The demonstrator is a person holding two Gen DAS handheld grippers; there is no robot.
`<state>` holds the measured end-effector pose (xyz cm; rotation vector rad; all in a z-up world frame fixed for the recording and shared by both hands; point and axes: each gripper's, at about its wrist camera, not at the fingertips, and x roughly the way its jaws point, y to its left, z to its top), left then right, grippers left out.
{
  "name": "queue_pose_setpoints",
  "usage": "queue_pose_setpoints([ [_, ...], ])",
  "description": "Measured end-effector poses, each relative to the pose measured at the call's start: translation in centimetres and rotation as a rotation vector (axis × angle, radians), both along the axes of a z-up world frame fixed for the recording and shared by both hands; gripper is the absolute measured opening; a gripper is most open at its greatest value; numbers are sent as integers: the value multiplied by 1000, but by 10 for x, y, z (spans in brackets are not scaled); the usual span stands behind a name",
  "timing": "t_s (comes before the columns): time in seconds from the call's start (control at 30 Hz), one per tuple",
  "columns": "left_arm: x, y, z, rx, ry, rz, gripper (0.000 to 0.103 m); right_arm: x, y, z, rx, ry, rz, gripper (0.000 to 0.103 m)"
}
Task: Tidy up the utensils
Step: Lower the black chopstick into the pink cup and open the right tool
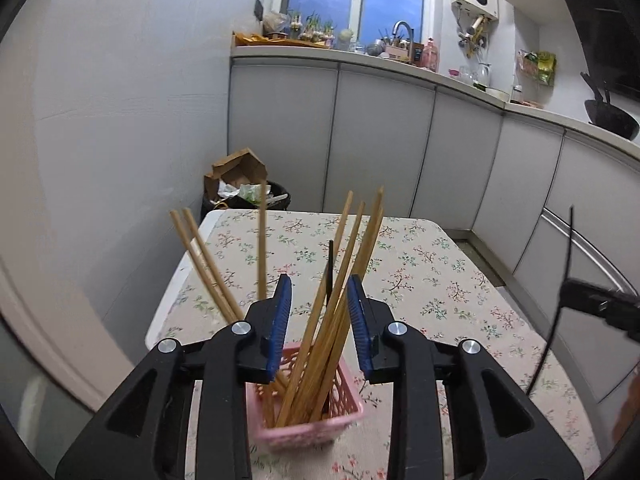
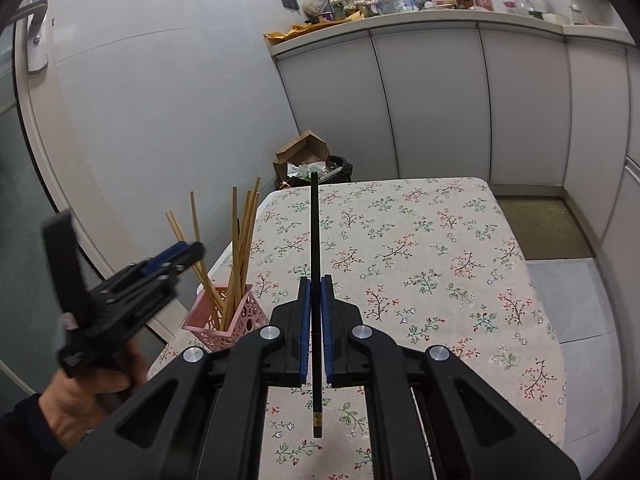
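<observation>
A pink lattice basket [image 1: 320,428] stands near the left edge of the flowered table [image 1: 440,280] and holds several wooden chopsticks [image 1: 262,240] and one black chopstick [image 1: 330,268], all upright and fanned out. My left gripper [image 1: 318,282] hovers over the basket, open, its blue pads apart on either side of the sticks and pressing none. My right gripper [image 2: 316,280] is shut on a second black chopstick [image 2: 315,220], which points away over the table. The right wrist view shows the basket [image 2: 236,320] at lower left, with the left gripper [image 2: 188,250] above it.
A hand [image 2: 92,392] holds the left gripper off the table's left edge. A full black trash bin [image 2: 320,168] with cardboard sits behind the table. Grey cabinets [image 2: 432,100] line the back and right. A door with a handle [image 2: 36,40] is at left.
</observation>
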<state>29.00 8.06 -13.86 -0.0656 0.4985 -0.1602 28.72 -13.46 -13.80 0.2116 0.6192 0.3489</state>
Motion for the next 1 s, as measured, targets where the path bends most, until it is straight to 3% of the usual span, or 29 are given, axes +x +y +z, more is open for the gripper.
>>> queue_pose_setpoints([
  [0.03, -5, 5, 10, -5, 41, 28, 32, 1, 1, 0, 11, -5, -1, 5],
  [0.13, -6, 19, 16, -80, 223, 93, 59, 4, 5, 0, 39, -14, -18, 5],
  [0.23, -2, 32, 6, -166, 318, 110, 62, 9, 13, 3, 64, -32, -43, 5],
  [0.3, 3, 36, -2, -141, 357, 134, 62, 11, 23, 8, 74, -63, -55, 5],
  [0.37, 5, 39, -5, -120, 370, 152, 62, 14, 30, 11, 98, -77, -67, 5],
  [0.53, 3, 53, -5, -159, 384, 181, 64, 26, 47, 16, 152, -120, -106, 5],
  [0.73, 4, 57, -7, -121, 396, 220, 64, 42, 71, 14, 229, -143, -114, 5],
  [1.0, 3, 57, -8, -62, 400, 234, 64, 58, 105, -3, 159, -136, -71, 6],
])
